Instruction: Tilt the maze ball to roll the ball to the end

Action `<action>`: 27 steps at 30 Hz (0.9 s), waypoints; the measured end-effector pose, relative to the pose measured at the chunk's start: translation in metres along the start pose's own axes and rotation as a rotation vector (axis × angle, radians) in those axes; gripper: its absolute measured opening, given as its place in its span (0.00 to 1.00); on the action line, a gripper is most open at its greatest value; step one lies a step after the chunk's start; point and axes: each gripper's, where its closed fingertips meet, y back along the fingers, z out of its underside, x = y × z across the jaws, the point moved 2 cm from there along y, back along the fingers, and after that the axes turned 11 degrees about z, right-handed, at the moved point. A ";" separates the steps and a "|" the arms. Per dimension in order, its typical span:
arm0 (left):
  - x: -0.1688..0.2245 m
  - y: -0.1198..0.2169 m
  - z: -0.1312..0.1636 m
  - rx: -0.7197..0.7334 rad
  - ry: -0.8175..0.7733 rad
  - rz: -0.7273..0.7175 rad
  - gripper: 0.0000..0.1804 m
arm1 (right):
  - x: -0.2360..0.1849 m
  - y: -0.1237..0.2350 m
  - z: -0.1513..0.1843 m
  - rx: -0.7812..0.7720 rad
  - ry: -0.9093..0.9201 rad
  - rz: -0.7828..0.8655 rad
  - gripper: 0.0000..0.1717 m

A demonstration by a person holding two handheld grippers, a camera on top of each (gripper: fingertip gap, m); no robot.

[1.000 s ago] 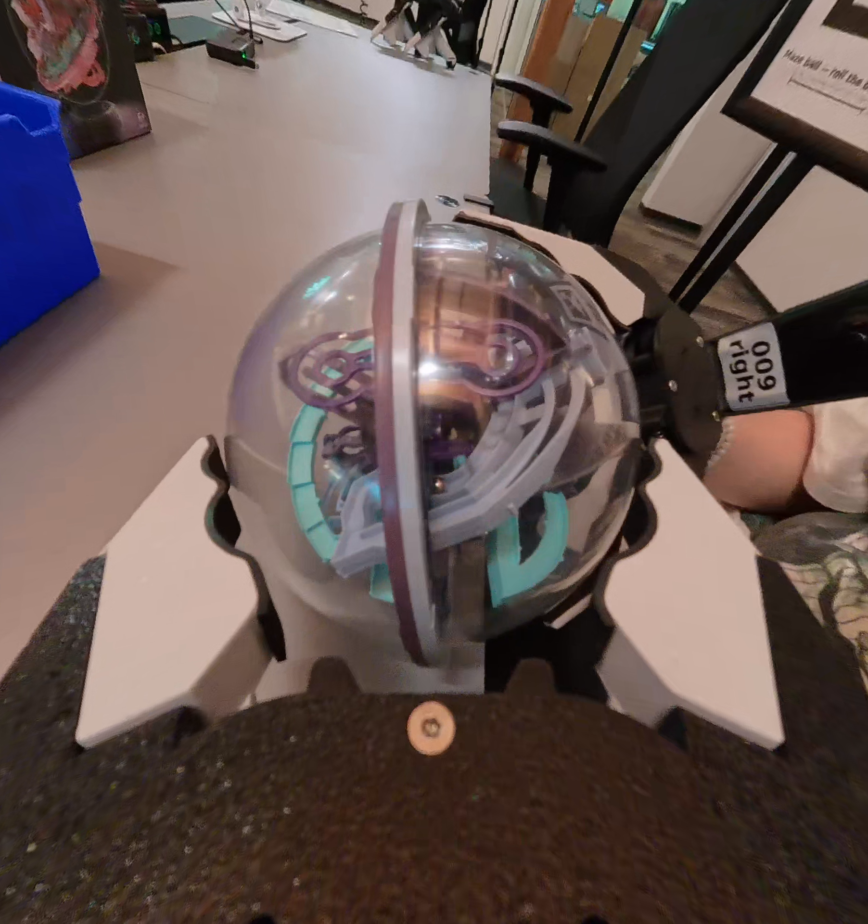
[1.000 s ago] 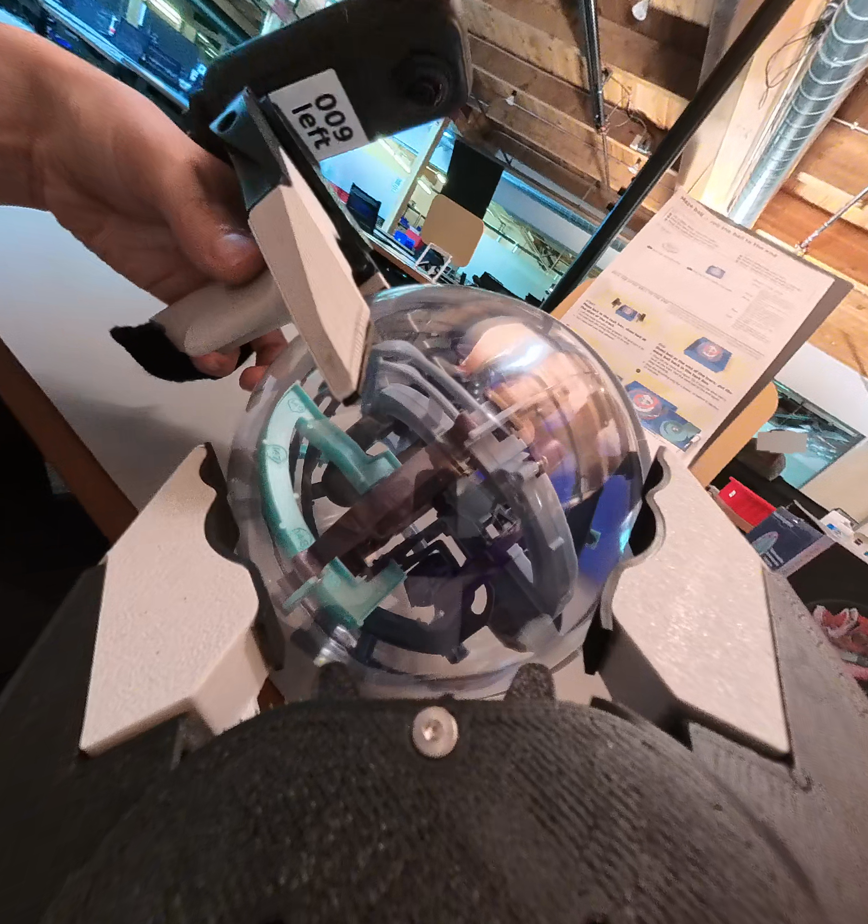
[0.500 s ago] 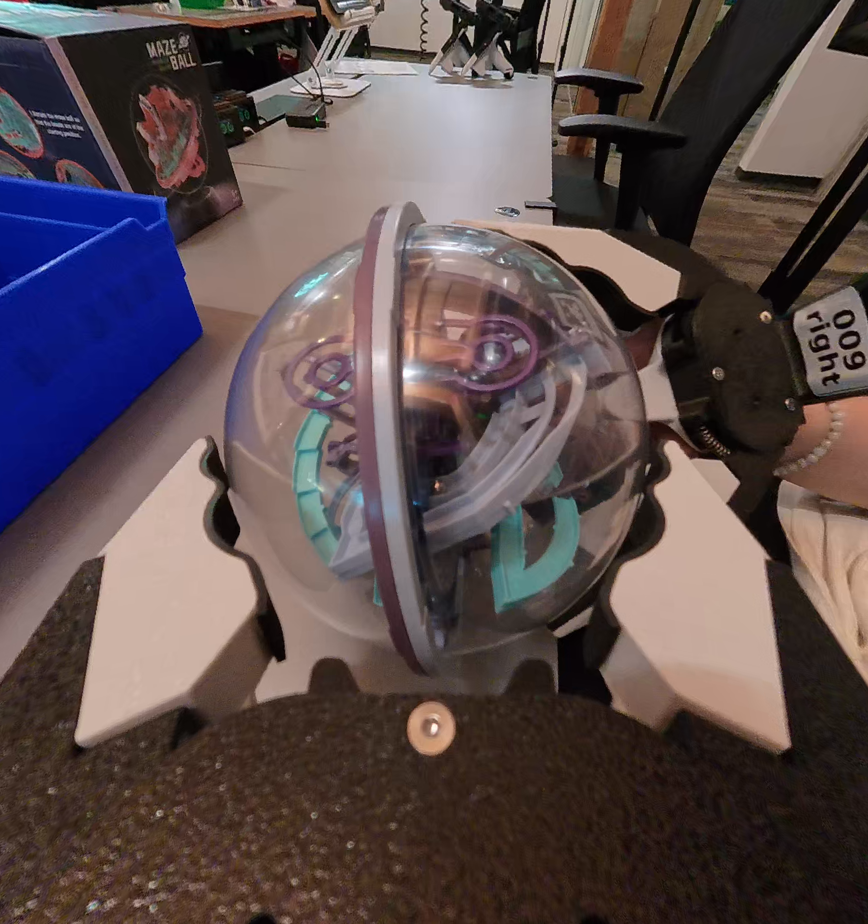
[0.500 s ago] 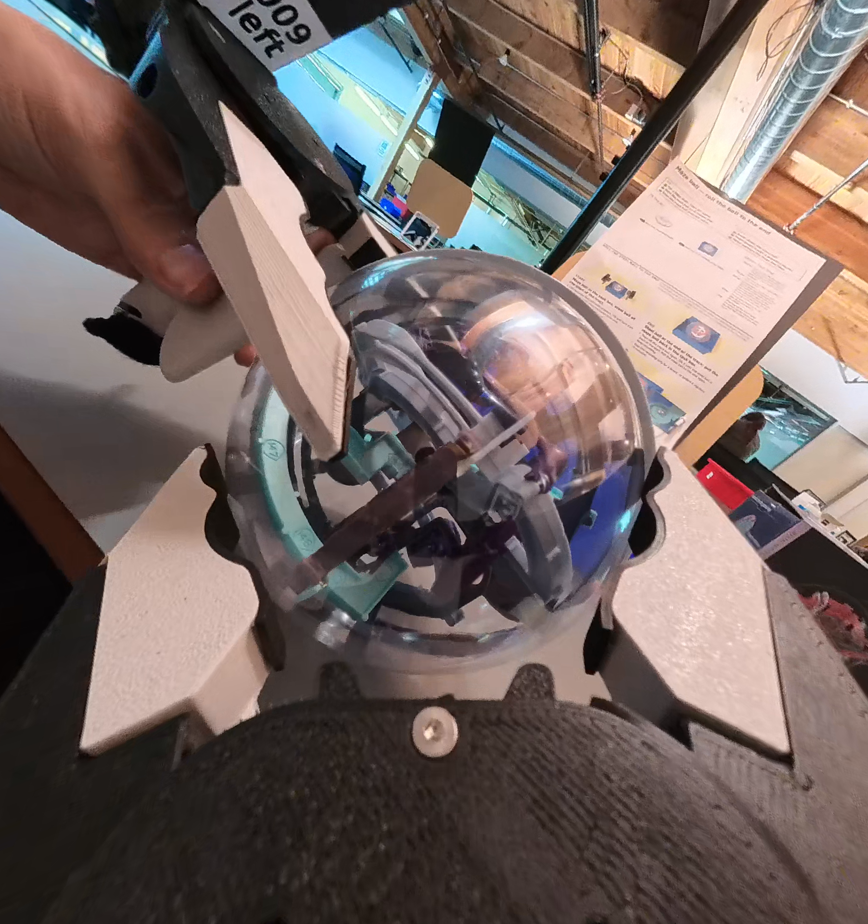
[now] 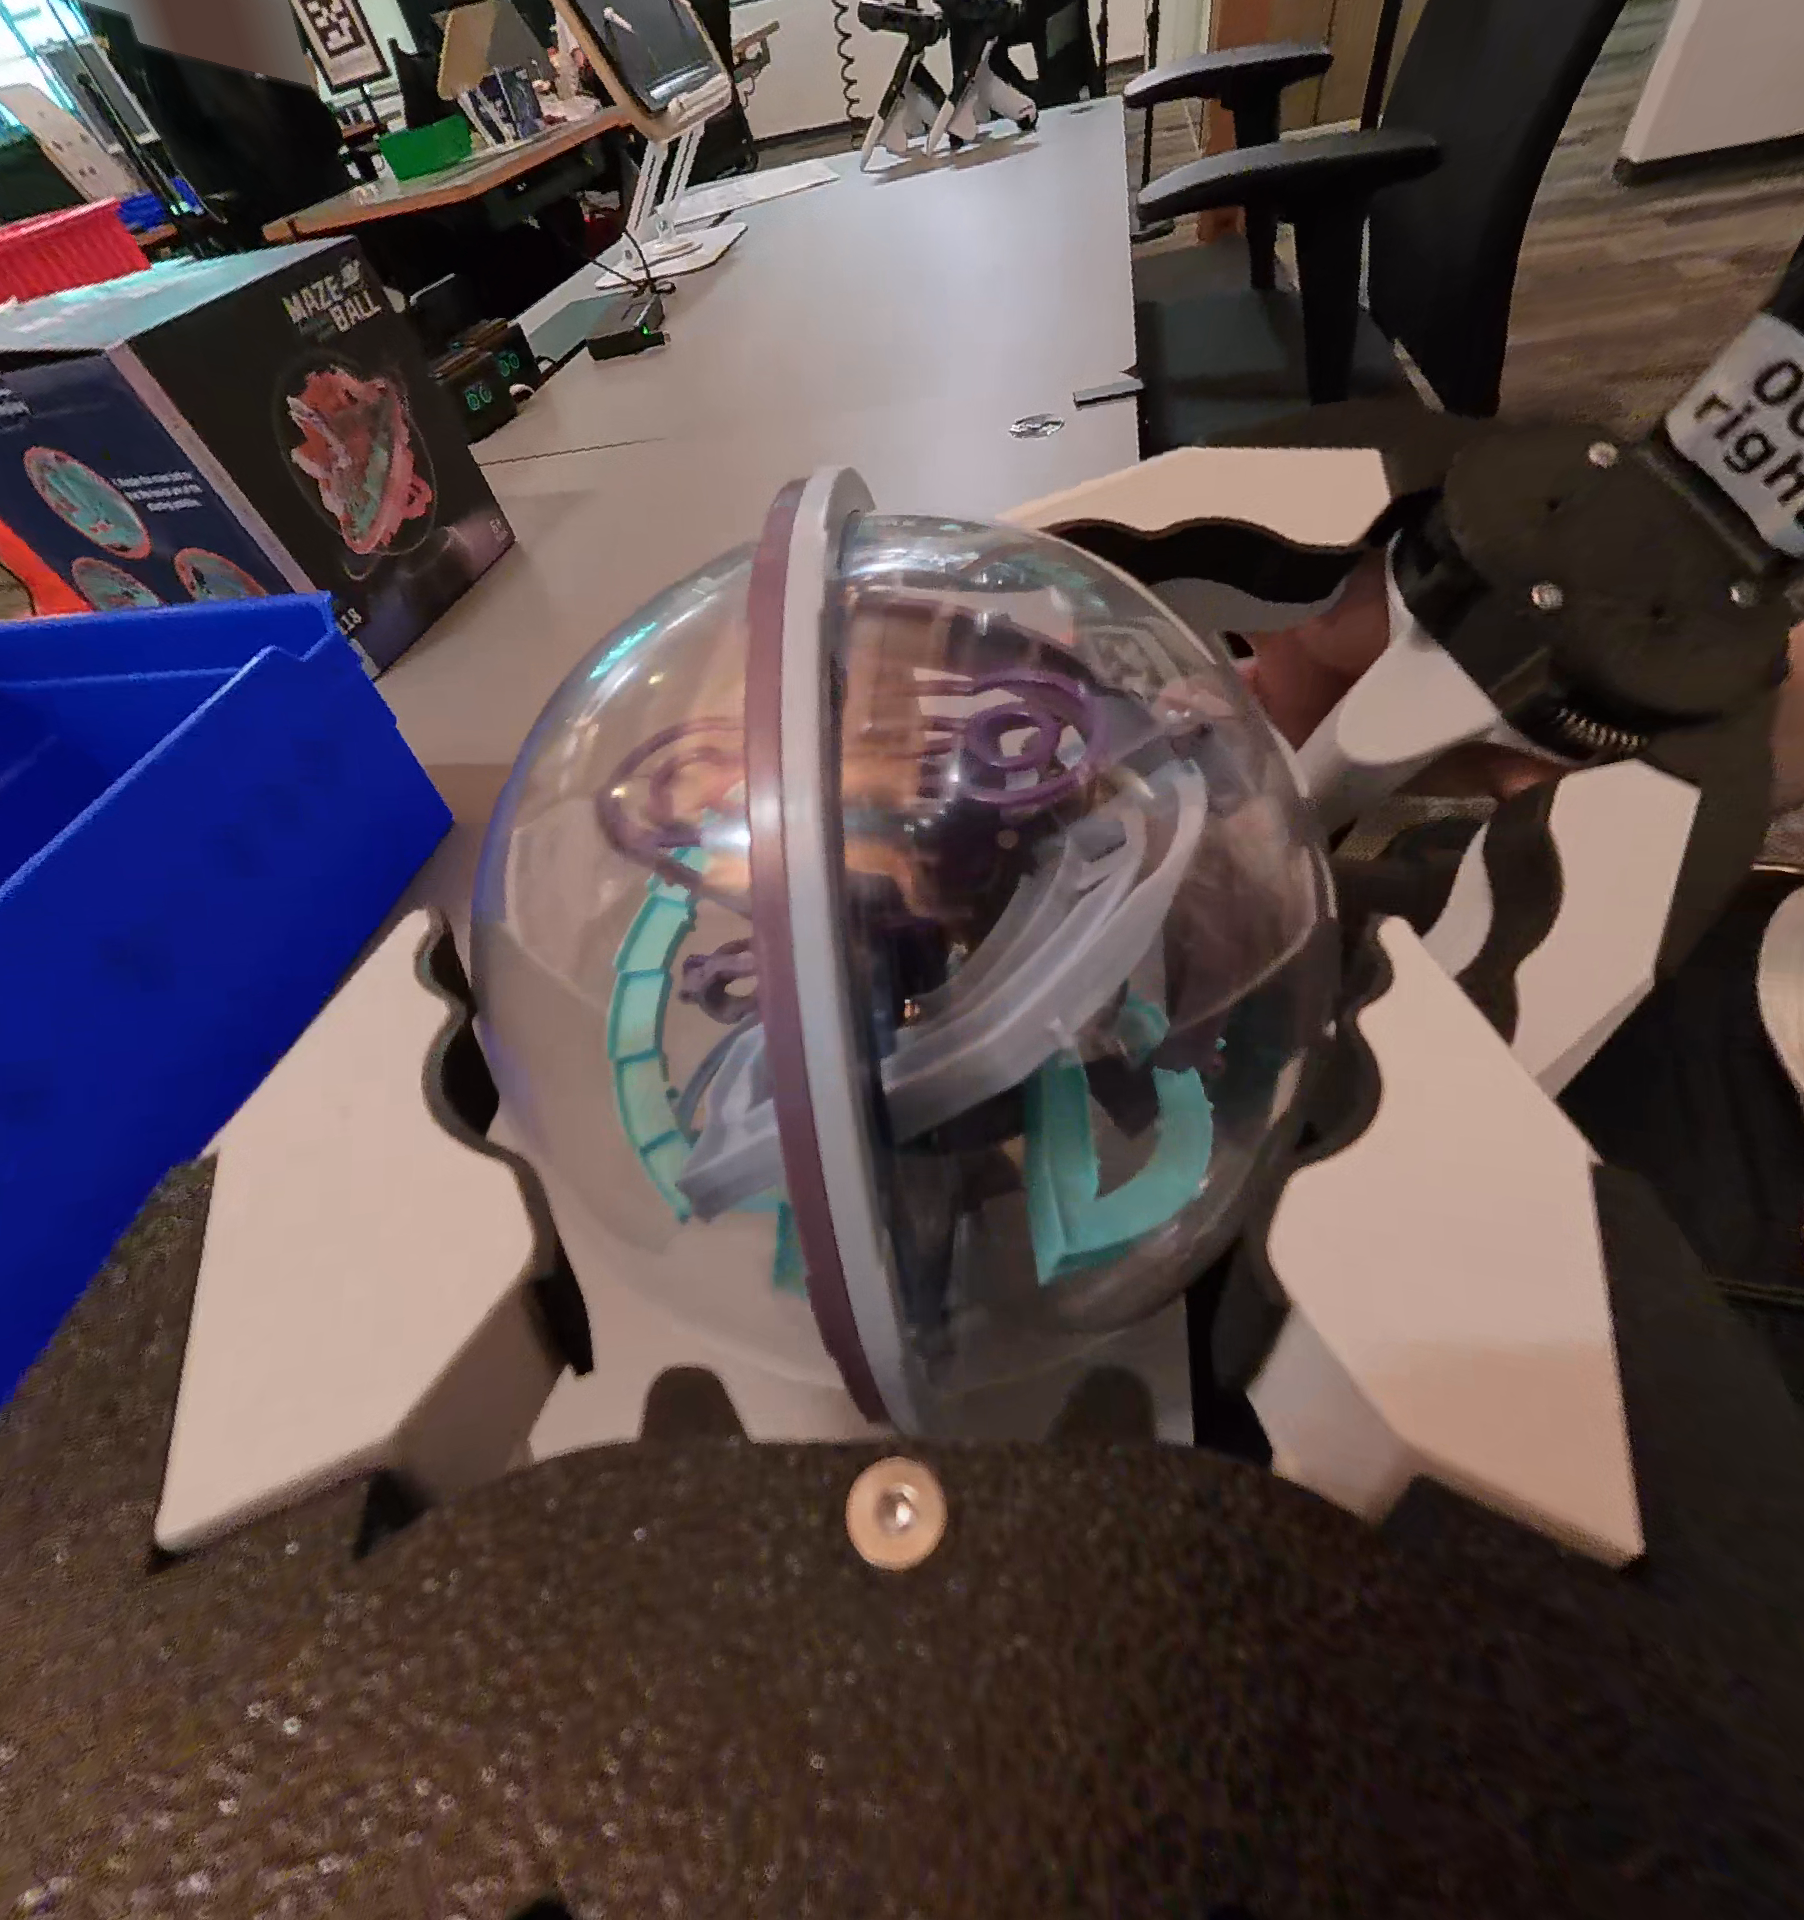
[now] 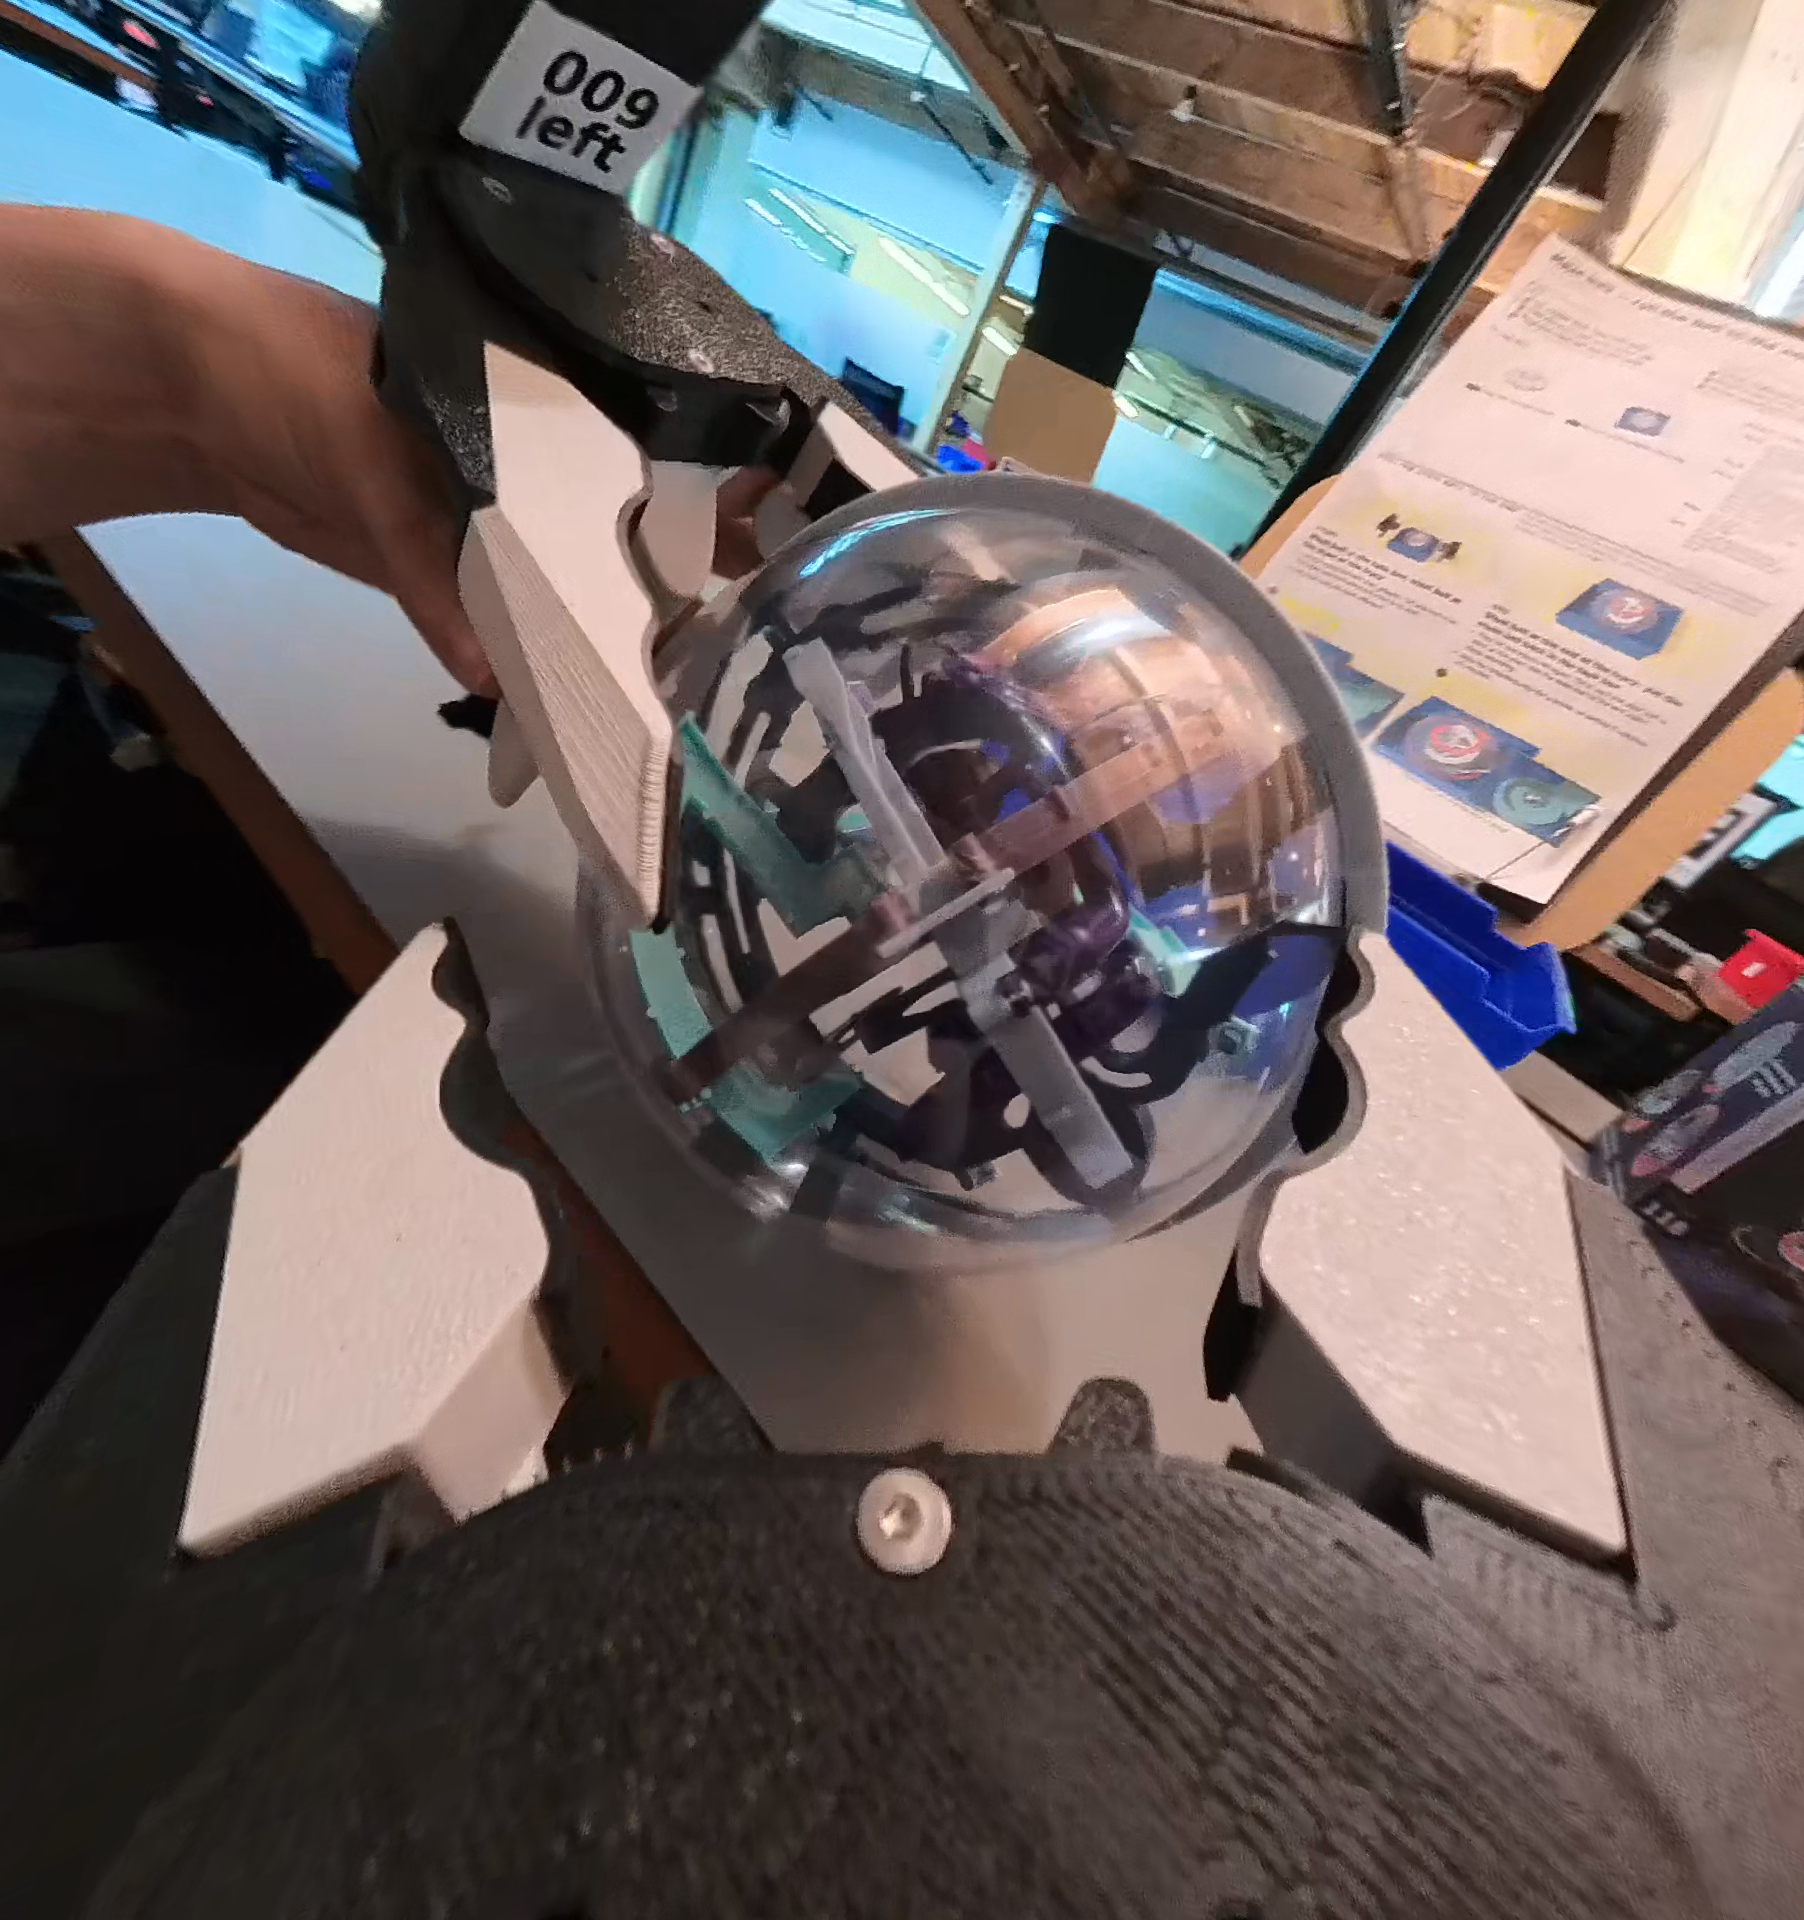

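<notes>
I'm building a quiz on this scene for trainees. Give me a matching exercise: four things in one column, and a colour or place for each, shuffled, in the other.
Things:
1. bin
2. maze ball
3. box
4. chair

Descriptions:
A. clear shell with teal, purple and grey tracks inside, gripped between both claws
B. black, at the table's far right edge
C. bright blue, at the left on the table
D. dark, printed with pictures, behind the blue one

Pairs: 1-C, 2-A, 3-D, 4-B
</notes>
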 end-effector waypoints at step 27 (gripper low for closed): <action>0.015 -0.003 0.001 -0.011 -0.219 0.051 0.86 | 0.016 -0.001 0.008 0.008 0.032 -0.370 0.85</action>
